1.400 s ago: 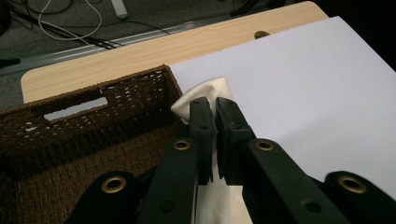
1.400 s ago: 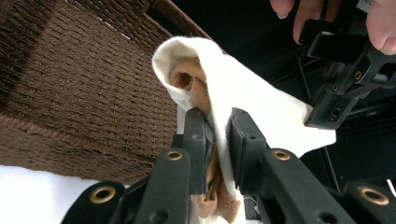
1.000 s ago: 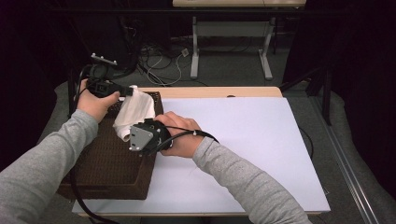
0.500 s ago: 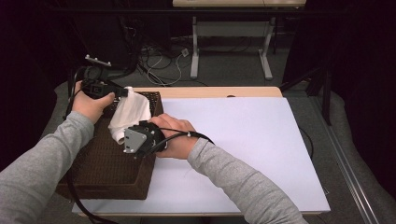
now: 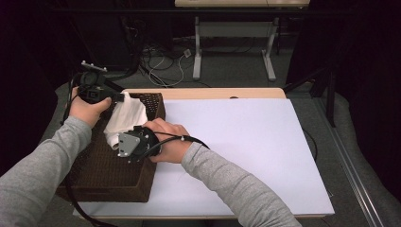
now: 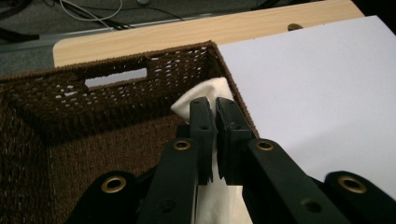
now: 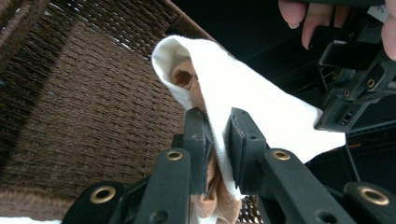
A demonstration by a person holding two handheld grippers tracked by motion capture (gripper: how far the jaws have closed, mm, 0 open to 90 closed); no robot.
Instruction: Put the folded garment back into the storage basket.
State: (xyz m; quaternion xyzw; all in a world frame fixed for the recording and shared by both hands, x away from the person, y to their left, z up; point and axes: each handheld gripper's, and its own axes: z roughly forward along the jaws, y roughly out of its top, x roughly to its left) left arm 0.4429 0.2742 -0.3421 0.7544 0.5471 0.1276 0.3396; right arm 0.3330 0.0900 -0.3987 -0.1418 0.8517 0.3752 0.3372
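From above, my left gripper [image 5: 120, 98] sits at ten o'clock on the table [image 5: 236, 137], over the far edge of the basket [image 5: 94, 175]. My right gripper [image 5: 118, 144] is just below it, near nine o'clock, above the basket's middle. The cloth [image 5: 124, 118] stretches between the two, hanging over the basket, its upper end at the left gripper and its lower end at the right.

Along my left gripper [image 6: 215, 109], the jaws are clamped on the cloth [image 6: 205, 95], which bunches at twelve o'clock past the tips and runs down between them. The basket [image 6: 70, 107] wall lies from nine to twelve o'clock, the white tabletop [image 6: 317, 84] at two.

Along my right gripper [image 7: 217, 119], the jaws pinch the cloth [image 7: 243, 88], white outside with a tan inner side. It fans toward two o'clock, where my left gripper [image 7: 327, 122] holds its far corner. The basket [image 7: 93, 107] floor fills nine o'clock.
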